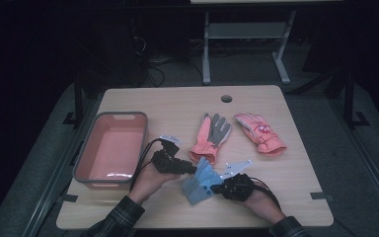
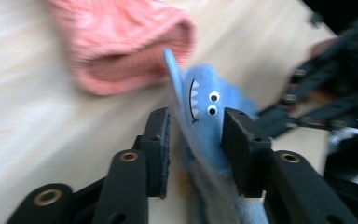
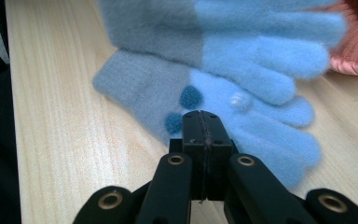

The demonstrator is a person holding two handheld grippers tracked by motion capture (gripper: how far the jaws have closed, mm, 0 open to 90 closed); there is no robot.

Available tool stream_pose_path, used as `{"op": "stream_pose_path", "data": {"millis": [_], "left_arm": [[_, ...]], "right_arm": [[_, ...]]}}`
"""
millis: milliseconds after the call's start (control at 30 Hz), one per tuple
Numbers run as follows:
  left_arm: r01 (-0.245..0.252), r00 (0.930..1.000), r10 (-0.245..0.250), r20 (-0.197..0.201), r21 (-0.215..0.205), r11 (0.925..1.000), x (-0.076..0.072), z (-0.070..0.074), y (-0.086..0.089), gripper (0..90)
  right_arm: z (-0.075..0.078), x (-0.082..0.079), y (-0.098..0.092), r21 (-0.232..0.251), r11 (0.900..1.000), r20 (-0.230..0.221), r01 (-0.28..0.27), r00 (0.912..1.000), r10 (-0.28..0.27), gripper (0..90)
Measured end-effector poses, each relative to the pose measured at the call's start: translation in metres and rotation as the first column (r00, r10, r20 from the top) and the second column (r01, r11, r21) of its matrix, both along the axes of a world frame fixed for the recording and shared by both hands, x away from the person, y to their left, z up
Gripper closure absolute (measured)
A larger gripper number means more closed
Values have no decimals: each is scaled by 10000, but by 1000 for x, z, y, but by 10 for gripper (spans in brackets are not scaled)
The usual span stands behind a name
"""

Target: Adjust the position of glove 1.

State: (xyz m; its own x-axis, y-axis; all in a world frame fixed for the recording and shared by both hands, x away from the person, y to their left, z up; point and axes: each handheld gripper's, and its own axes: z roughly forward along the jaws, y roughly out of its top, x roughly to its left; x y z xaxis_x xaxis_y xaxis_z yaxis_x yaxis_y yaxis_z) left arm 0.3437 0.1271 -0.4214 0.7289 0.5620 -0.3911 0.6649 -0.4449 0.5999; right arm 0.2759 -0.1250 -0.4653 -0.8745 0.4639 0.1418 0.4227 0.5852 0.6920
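In the high view the blue gloves lie near the front edge of the wooden table, between the two grippers, their long axis running from the grey cuffs at the lower left up to the fingers at the upper right. The left gripper comes in level from the left, hand behind it, beside the pink bin; the right gripper reaches in from the right with the wrist low. Two pink gloves lie farther back. In the left gripper view a blue glove with a shark face stands between the jaws, tip pointing away from the camera; the left pad stands clear of the cloth, so the jaws are released. In the right gripper view two blue gloves lie flat, fingers pointing right and cuffs left, and the jaws are clenched tight together over the edge of the nearer glove; whether fabric is pinched cannot be told.
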Motion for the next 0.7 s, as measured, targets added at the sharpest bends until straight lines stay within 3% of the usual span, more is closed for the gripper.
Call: {"op": "stream_pose_path", "data": {"millis": [167,233,333,500,633,700], "left_arm": [[-384,9971,366,663,260,9989,-1,11,5,510],[-293,9948,241,988,513,9983,-4,13,5,511],[-26,9943,-80,1061,991,9951,-10,7,0,509],[521,9904,-783,1139,2175,9747,-11,-11,-9,532],[602,9923,-844,903,2431,9681,-11,-22,-14,584],[831,9905,-1095,827,2738,9582,-10,-25,-14,642]], "right_arm": [[0,0,-1,-5,10000,41,-28,10000,28,895],[0,0,-1,-17,10000,44,-22,10000,22,894],[0,0,-1,-37,10000,48,-32,10000,32,892],[0,0,-1,-103,9999,53,-20,10000,20,891],[0,0,-1,-69,10000,0,-14,10000,14,892],[-1,0,-1,-65,10000,35,-47,10000,47,892]]}}
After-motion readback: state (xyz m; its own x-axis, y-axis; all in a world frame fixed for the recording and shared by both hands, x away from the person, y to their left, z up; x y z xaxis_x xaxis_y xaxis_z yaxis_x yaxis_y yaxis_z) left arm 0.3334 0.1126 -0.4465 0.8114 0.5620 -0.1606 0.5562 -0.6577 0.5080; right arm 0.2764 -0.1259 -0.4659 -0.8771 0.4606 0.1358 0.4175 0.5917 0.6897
